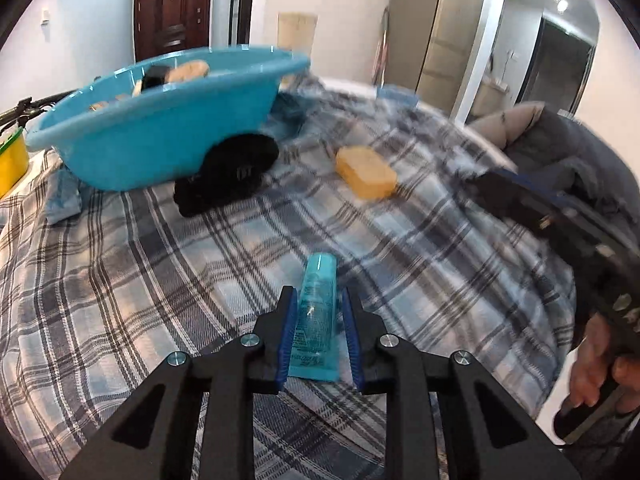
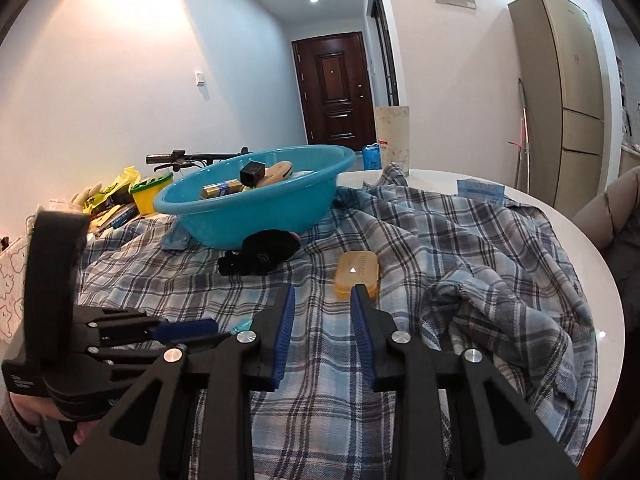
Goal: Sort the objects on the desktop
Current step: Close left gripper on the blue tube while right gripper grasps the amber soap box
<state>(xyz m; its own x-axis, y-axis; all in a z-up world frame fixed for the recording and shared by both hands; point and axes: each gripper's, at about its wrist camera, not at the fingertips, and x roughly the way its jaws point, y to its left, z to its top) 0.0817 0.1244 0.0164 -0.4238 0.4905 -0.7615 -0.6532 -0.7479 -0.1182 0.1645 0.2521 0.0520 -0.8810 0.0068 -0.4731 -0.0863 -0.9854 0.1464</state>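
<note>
The left gripper (image 1: pixel 319 291) is clamped on a teal tube (image 1: pixel 316 312), which lies lengthwise between the blue pads on the plaid shirt (image 1: pixel 120 260), well short of the blue basin (image 1: pixel 160 136) on the near side. The right gripper (image 2: pixel 324 288) stands with its jaws apart and only plaid cloth between them, likewise well on the near side of the basin. A yellow soap bar (image 2: pixel 357 274) lies on the shirt just past the right fingertips, to the right of the basin and apart from it. A black fabric item (image 2: pixel 262 256) rests against the basin's near wall. The basin holds several small objects.
</note>
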